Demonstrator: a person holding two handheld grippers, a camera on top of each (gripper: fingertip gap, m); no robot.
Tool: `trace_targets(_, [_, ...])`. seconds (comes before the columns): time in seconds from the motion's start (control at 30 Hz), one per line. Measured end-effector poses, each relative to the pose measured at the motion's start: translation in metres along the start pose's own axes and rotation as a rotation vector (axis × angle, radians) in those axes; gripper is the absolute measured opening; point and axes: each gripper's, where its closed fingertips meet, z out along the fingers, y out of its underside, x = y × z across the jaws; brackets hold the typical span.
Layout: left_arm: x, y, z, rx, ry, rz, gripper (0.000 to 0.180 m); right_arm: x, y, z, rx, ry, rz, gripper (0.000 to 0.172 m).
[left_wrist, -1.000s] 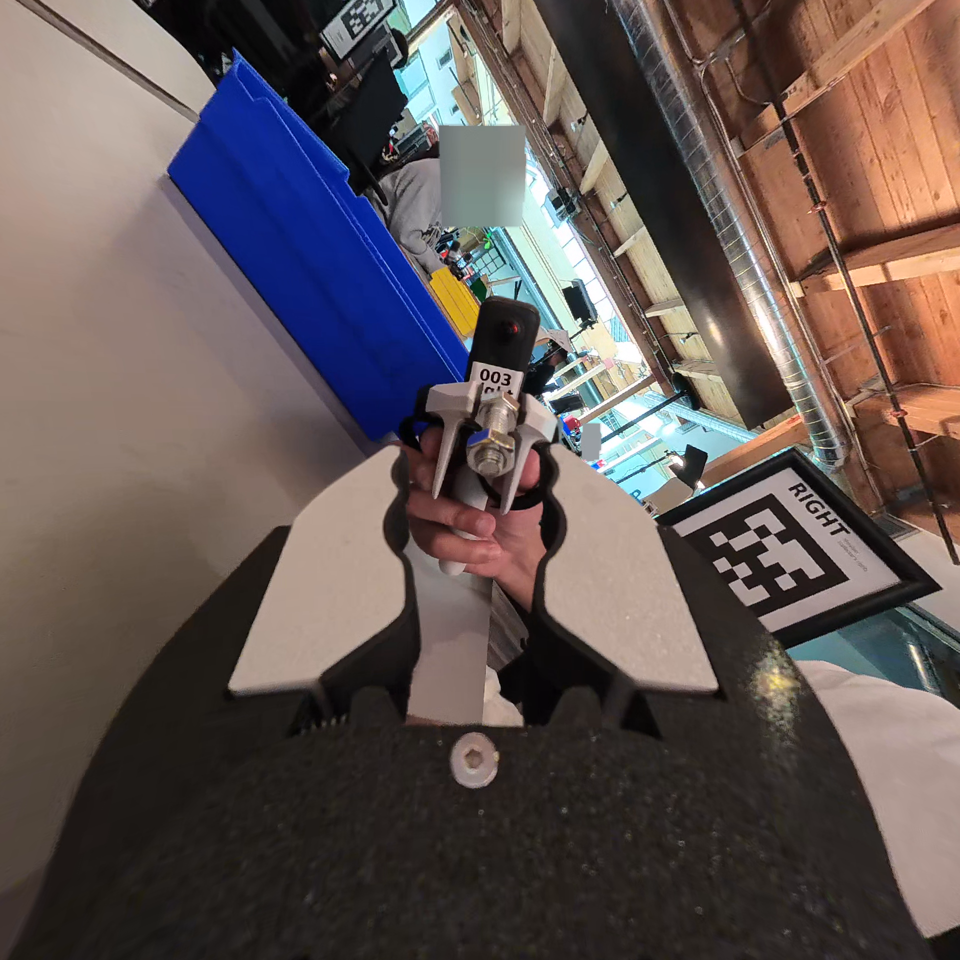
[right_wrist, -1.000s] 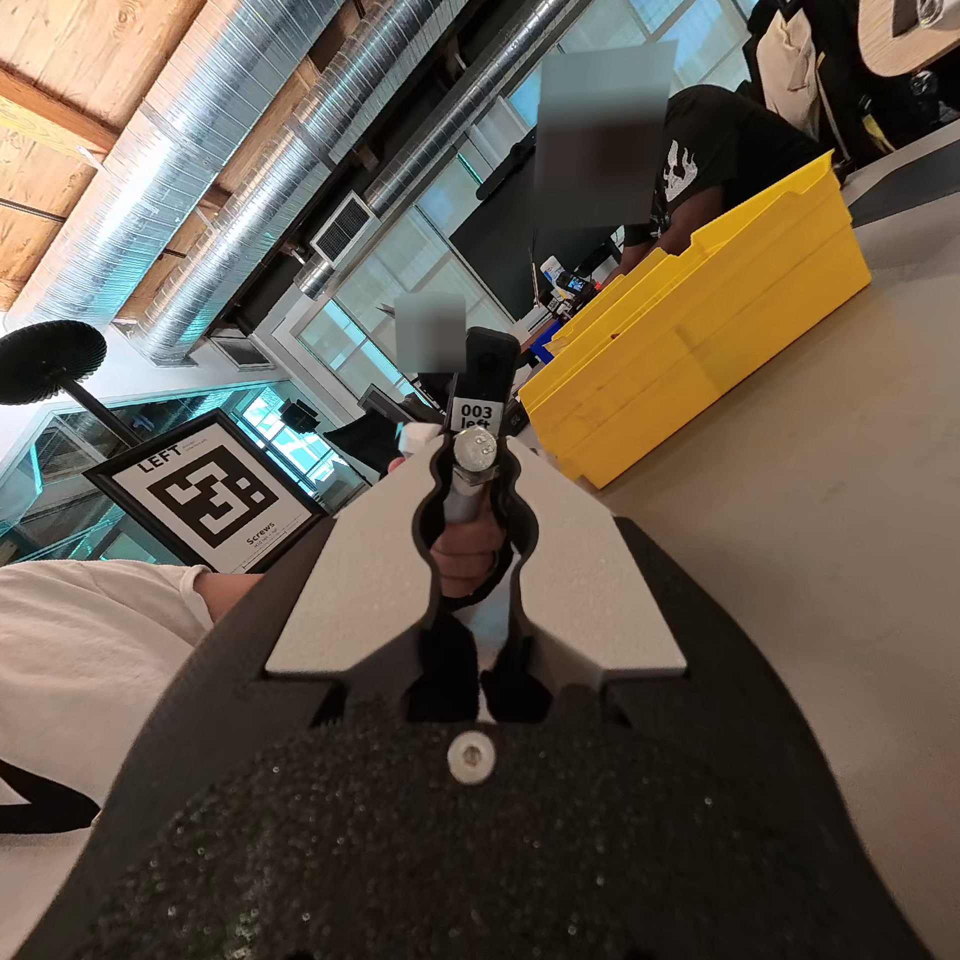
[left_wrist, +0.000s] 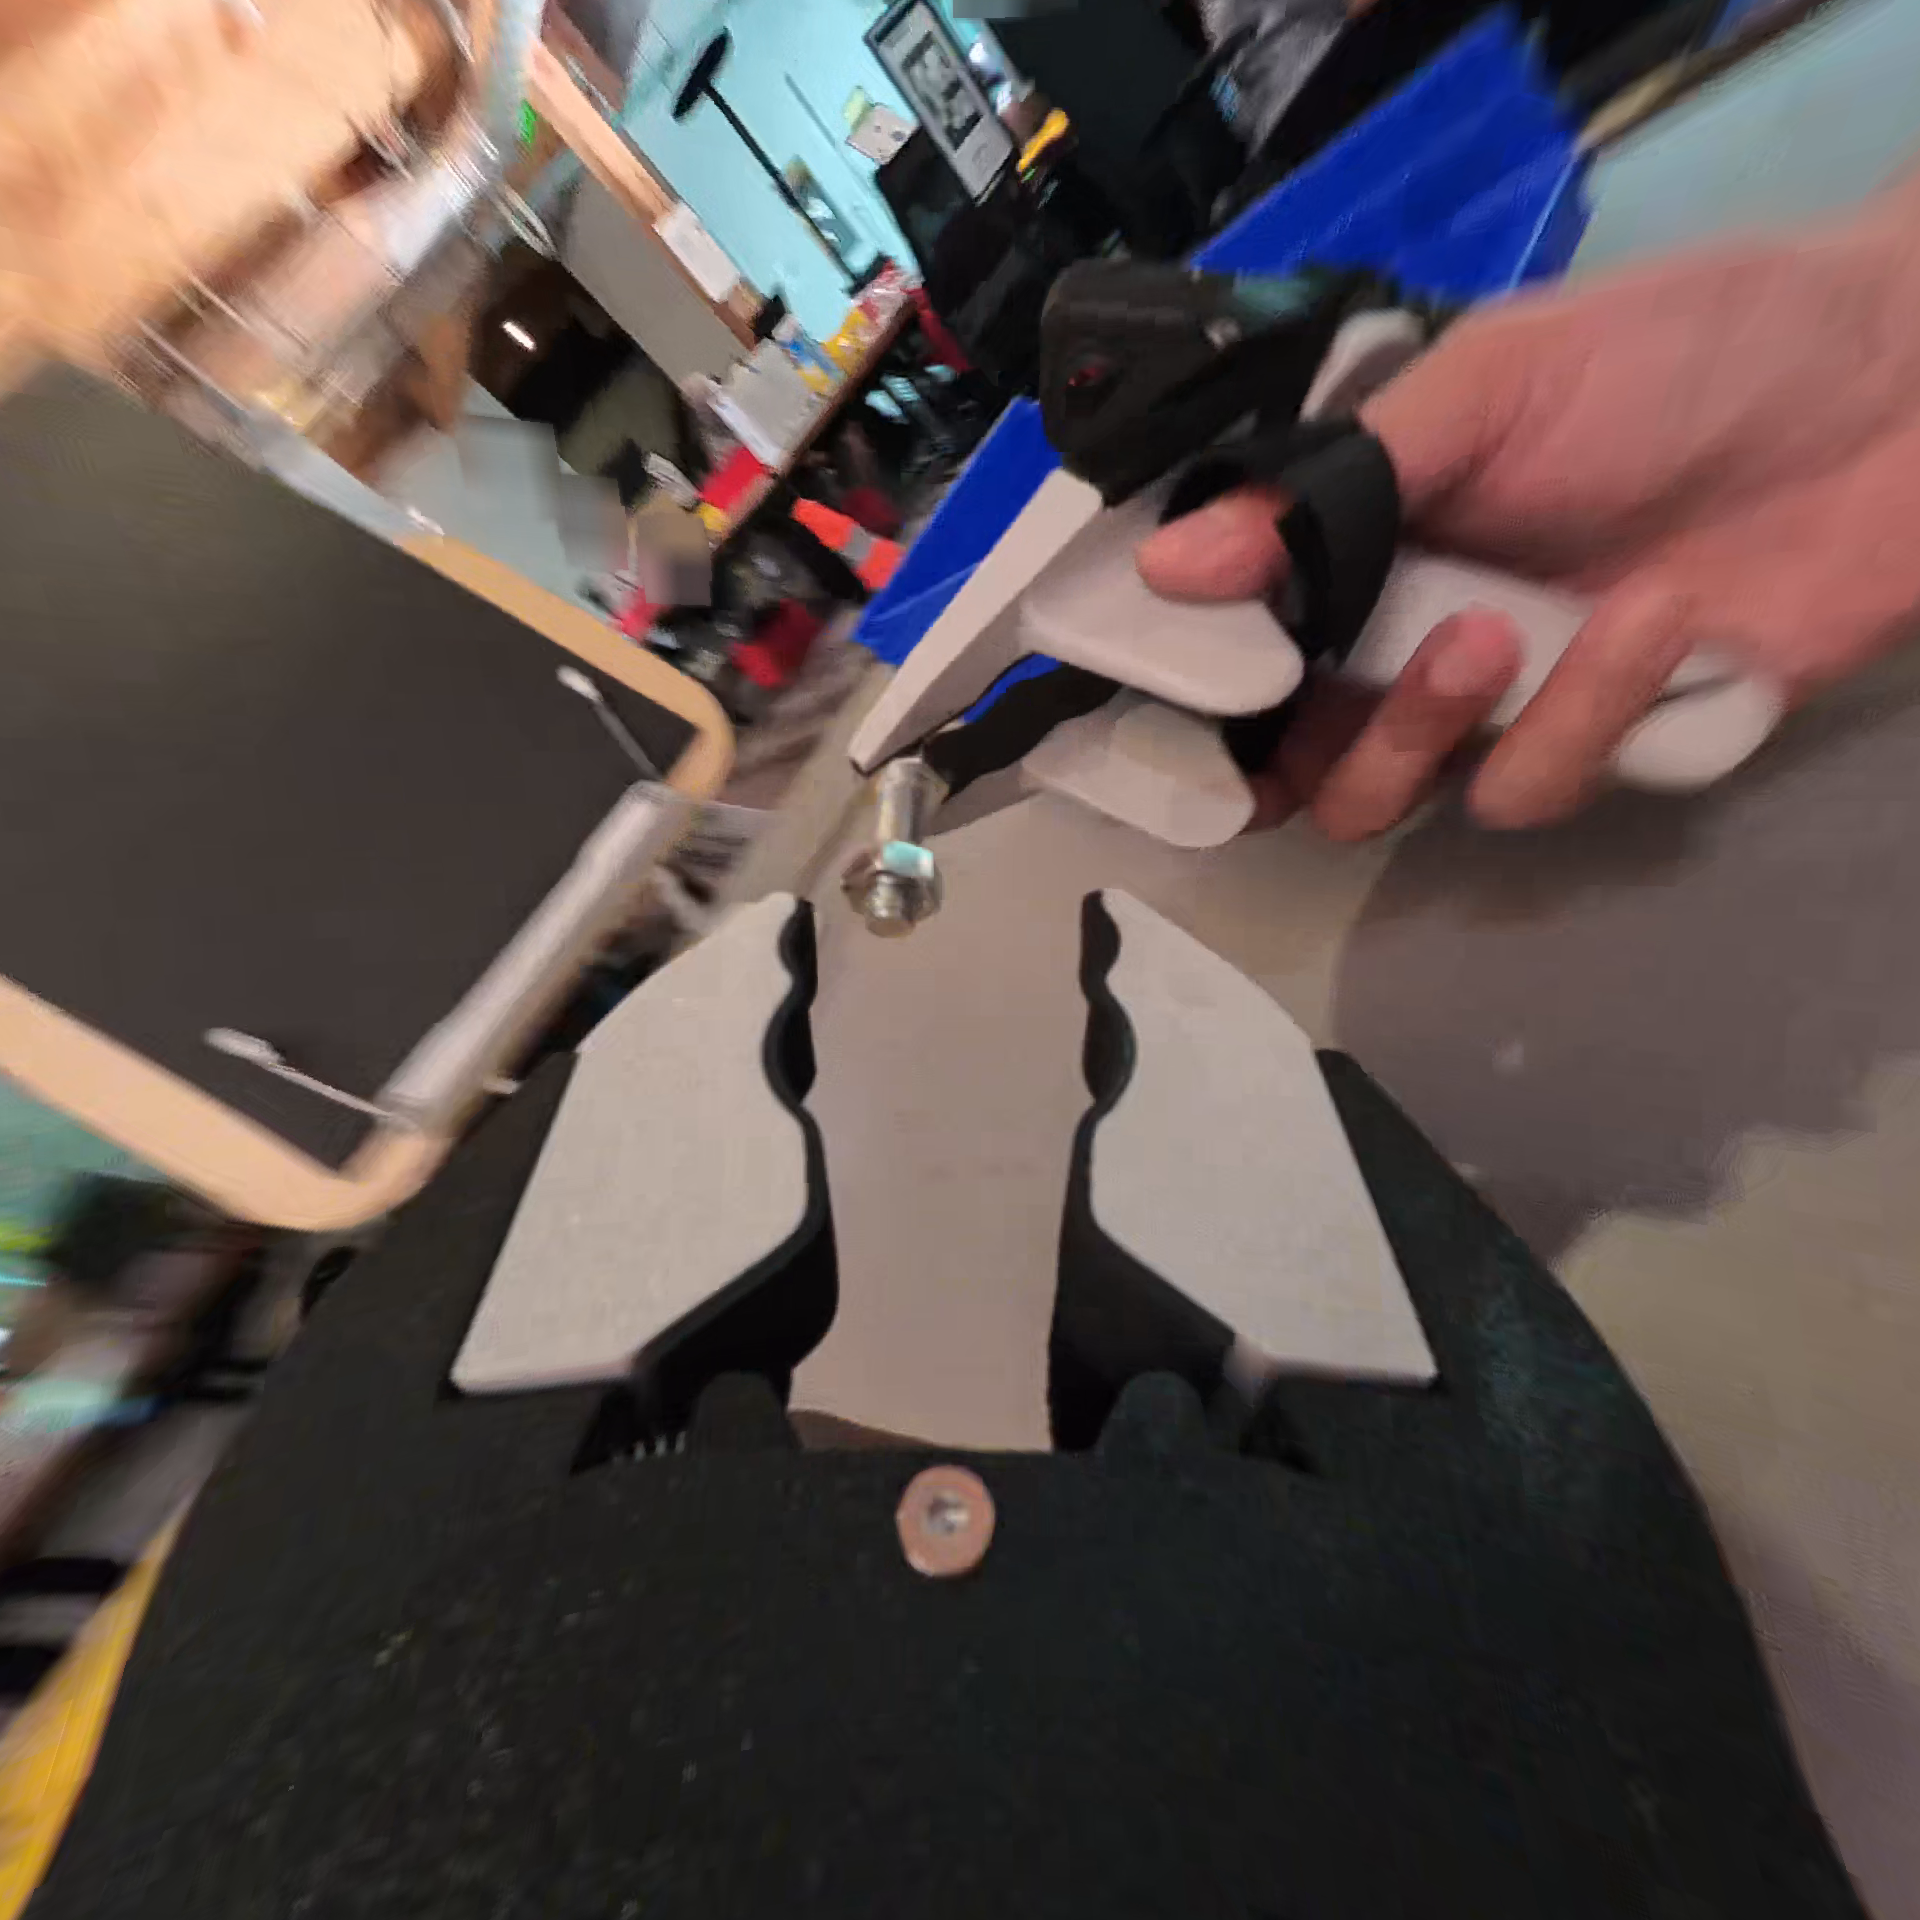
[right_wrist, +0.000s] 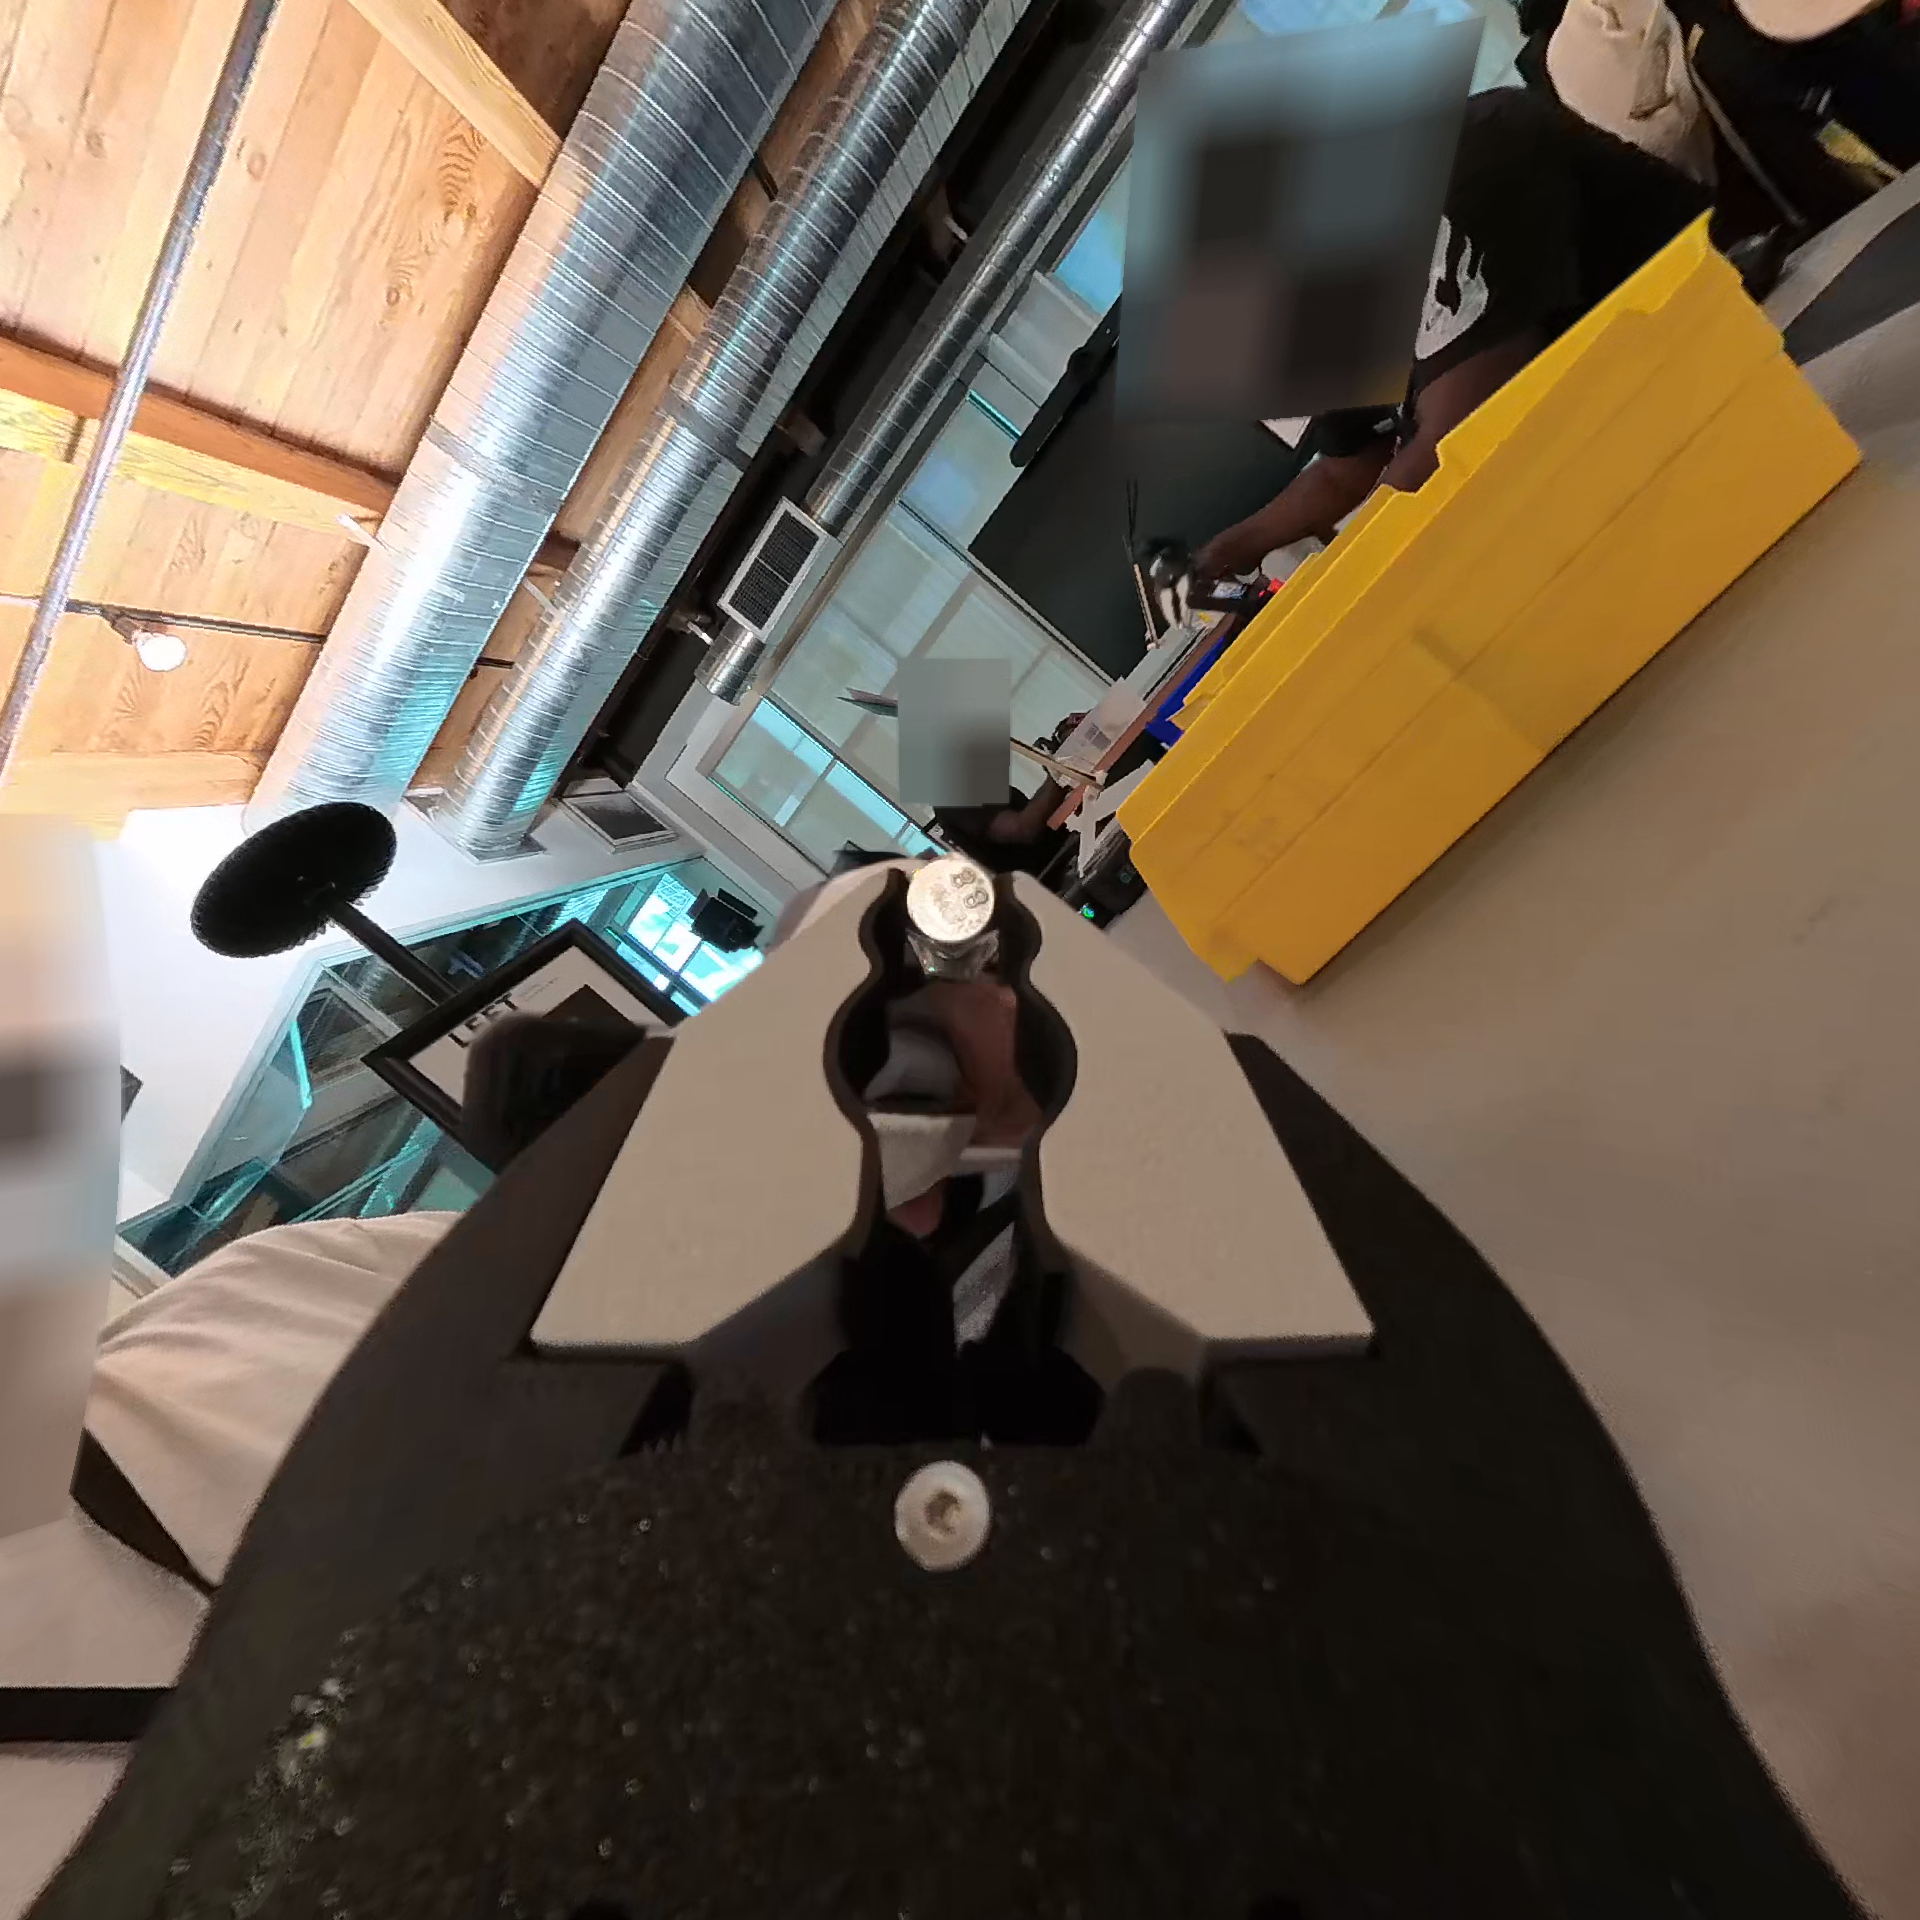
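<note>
bench surface, room and gripper condition

the work surface is a smooth, matte beige table (left_wrist: 1558, 1039), bare between the two tools. a yellow plastic bin (right_wrist: 1507, 665) with stepped, ribbed walls stands on it in the right wrist view; blue plastic bins (left_wrist: 1434, 197) stand at the far edge in the left wrist view. a black panel with a rounded light wooden edge (left_wrist: 260, 831) sits close on the left, much blurred. overhead run a plank ceiling of knotted wood (right_wrist: 312, 260) and corrugated silver ducts (right_wrist: 582, 416). a black-framed placard (right_wrist: 488, 1029) bearing a square code pattern leans nearby. a person in a dark shirt (right_wrist: 1507, 260) works behind the yellow bin.

the left gripper (left_wrist: 945, 914) has flat grey fingers with scalloped black inner pads; they stand spread apart, with only table visible between them.

the right gripper (right_wrist: 951, 904) has its fingers drawn in on a silver steel bolt (right_wrist: 951, 899), clamping the round stamped head at the tips. in the left wrist view the bolt (left_wrist: 899, 831) hangs from those tips, shank tilted down, a hex nut (left_wrist: 894, 883) threaded near its end, just beyond the left gripper's tips. a hand (left_wrist: 1610, 499) grips the right tool's grey handle.
</note>
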Motion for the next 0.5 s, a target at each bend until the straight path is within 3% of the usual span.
trace_targets(0.2, [0.002, -0.010, -0.003, 0.119, 0.319, -0.949, 0.045, -0.001, -0.001, -0.001, 0.008, -0.006, -0.002, 0.017])
trace_targets(0.3, [-0.009, -0.007, -0.002, 0.187, 0.415, -1.296, 0.038, -0.002, 0.001, 0.000, 0.001, -0.007, -0.004, 0.017])
trace_targets(0.37, [-0.006, 0.002, 0.001, 0.161, 0.446, -1.342, 0.039, -0.002, 0.001, 0.001, -0.001, -0.010, -0.001, 0.017])
trace_targets(0.5, [-0.005, -0.001, 0.002, 0.177, 0.437, -1.262, 0.032, -0.001, 0.003, 0.002, -0.009, -0.009, 0.007, 0.017])
